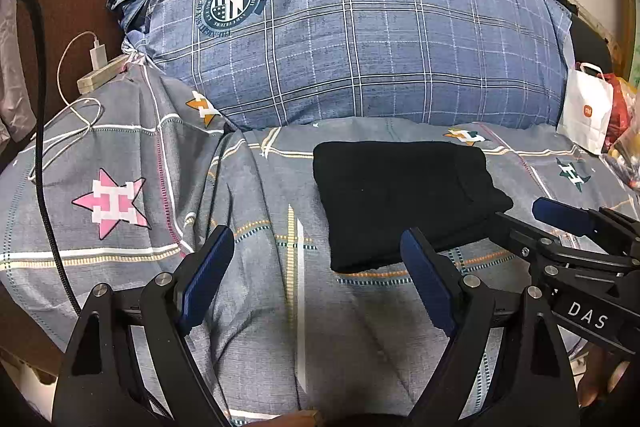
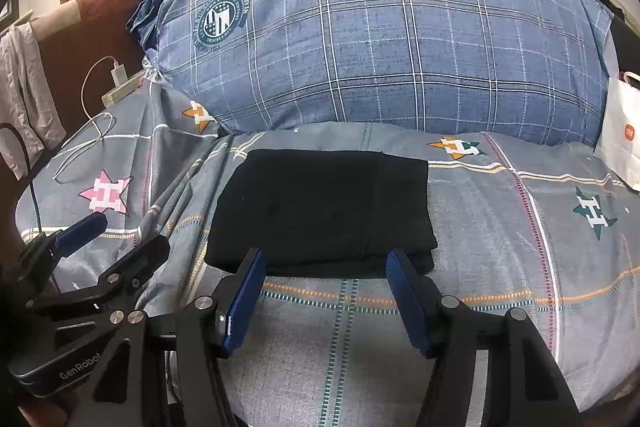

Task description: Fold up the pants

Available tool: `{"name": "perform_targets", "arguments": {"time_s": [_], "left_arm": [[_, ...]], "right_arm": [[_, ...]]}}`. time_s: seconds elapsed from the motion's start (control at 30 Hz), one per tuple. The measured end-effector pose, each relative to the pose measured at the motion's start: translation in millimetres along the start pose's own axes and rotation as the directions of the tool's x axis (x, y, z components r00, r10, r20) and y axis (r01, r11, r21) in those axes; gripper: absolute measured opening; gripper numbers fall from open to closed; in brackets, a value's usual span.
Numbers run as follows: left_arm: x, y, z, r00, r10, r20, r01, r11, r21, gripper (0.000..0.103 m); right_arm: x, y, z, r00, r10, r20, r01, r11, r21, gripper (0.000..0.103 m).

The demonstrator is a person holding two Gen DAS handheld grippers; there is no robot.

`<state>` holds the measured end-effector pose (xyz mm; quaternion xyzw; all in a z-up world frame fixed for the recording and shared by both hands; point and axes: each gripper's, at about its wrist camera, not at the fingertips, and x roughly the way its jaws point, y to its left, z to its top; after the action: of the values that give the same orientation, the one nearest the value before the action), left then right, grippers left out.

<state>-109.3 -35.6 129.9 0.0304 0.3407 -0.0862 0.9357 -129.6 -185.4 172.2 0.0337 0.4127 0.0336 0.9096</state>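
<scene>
One pair of black pants [image 2: 324, 211], folded flat on bed [image 2: 500, 327] below blue pillow [image 2: 380, 27] | long axis across view | right gripper [image 2: 324, 291] nearer, fingers released at near edge | left gripper [image 1: 316, 275] released, pants lie to its right

Bed: my bed [image 2: 460, 327], grey star-print sheet.
On it: folded black pants [image 2: 320, 211], blue plaid pillow [image 2: 380, 39], white charging cable [image 1: 72, 131].
</scene>
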Motion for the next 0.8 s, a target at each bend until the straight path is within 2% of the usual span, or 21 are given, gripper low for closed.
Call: {"name": "perform_targets", "arguments": {"time_s": [0.8], "left_arm": [[0.3,-4.9,-1.6,1.0,0.002,-0.003,-0.002,1.0,0.009,0.086]], "right_arm": [[1.6,-1.8,-1.0,1.0,-0.002,-0.009,0.002,1.0,-0.004,0.061]]}}
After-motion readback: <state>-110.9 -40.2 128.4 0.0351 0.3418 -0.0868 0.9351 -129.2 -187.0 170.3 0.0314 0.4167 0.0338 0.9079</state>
